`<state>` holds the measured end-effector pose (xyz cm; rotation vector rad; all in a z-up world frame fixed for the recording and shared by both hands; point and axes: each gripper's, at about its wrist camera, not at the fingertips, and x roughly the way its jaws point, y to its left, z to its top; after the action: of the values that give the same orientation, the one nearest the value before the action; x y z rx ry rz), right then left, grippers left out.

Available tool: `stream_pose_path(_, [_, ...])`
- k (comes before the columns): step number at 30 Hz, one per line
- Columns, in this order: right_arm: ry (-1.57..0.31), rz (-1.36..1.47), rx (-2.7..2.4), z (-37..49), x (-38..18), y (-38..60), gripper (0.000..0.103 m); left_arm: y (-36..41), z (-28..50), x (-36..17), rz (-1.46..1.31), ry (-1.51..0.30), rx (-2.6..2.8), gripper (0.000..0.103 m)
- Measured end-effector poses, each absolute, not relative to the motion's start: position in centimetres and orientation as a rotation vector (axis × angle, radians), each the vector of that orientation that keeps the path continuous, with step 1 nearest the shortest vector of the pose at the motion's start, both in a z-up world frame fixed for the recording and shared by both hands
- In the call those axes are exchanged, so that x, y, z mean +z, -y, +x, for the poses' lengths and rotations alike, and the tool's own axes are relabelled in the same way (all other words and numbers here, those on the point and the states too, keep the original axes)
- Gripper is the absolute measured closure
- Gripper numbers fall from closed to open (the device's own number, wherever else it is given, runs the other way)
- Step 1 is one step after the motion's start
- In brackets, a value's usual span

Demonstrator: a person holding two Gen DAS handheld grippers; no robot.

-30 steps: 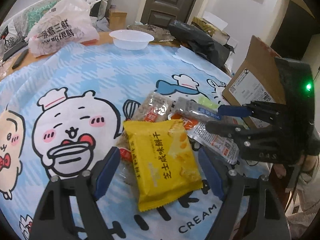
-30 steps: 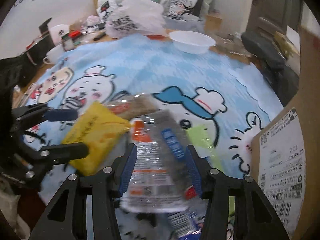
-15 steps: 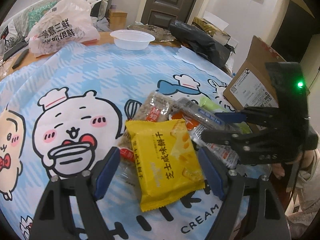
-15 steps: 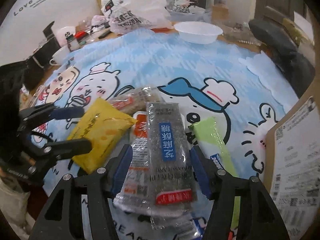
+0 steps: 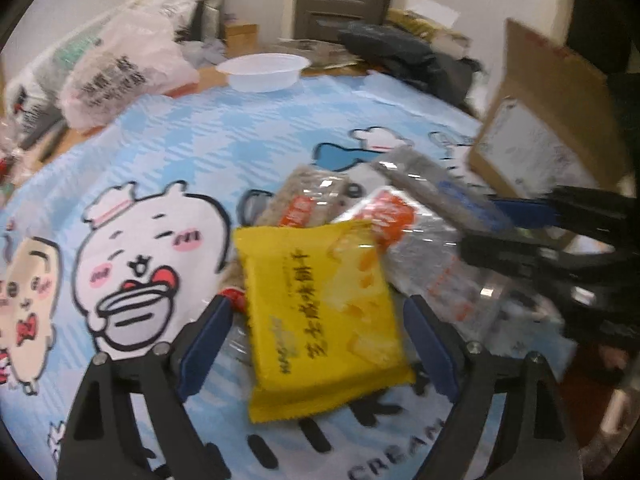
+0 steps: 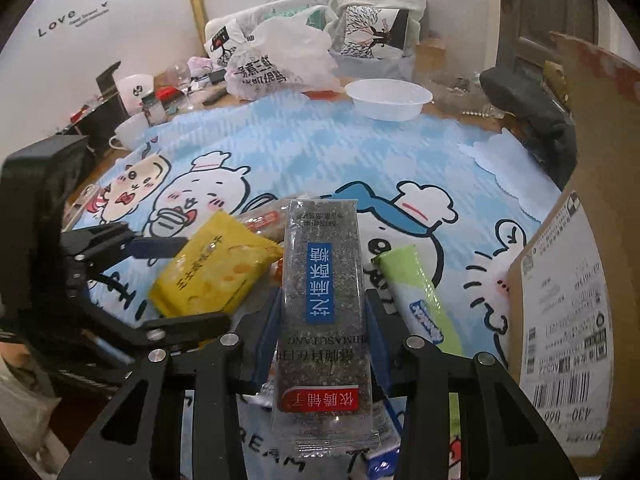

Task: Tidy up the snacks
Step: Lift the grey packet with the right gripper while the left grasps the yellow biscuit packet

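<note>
A yellow biscuit packet (image 5: 320, 312) lies flat on the blue cartoon tablecloth (image 5: 200, 140). My left gripper (image 5: 318, 304) straddles it, jaws opening, and the pads stand clear of its edges. A grey sesame-candy packet (image 6: 324, 292) with a blue label is raised, one end up, above the other snacks. My right gripper (image 6: 324, 316) has its jaws closing on it, with the pads pressed on its long sides. In the left wrist view the right gripper (image 5: 478, 224) comes in from the right with that grey packet (image 5: 432, 188).
A clear packet with an orange label (image 5: 392, 216) and a brown bar packet (image 5: 304, 200) lie behind the yellow one. A green packet (image 6: 412, 292) lies right of the grey one. An open cardboard box (image 6: 560, 300) stands at the right. A white bowl (image 6: 388, 98) and plastic bag (image 6: 280, 60) sit far back.
The right gripper closed on the grey packet and raised it off the pile. The left gripper came closer over the yellow packet and its jaws widened slightly.
</note>
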<state>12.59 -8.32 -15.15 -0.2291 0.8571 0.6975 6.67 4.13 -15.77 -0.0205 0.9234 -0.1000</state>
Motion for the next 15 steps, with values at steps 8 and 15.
stream_pose_path(8, [-0.833, -0.227, 0.710, 11.5, -14.9, 9.3, 0.068, -3.2, 6.6, -15.7, 0.042, -0.911, -0.051, 0.037])
stream_pose_path(15, [-0.799, -0.229, 0.722, 10.2, -13.8, 9.6, 0.068, -4.0, 5.0, -13.6, 0.028, -0.866, -0.048, 0.037])
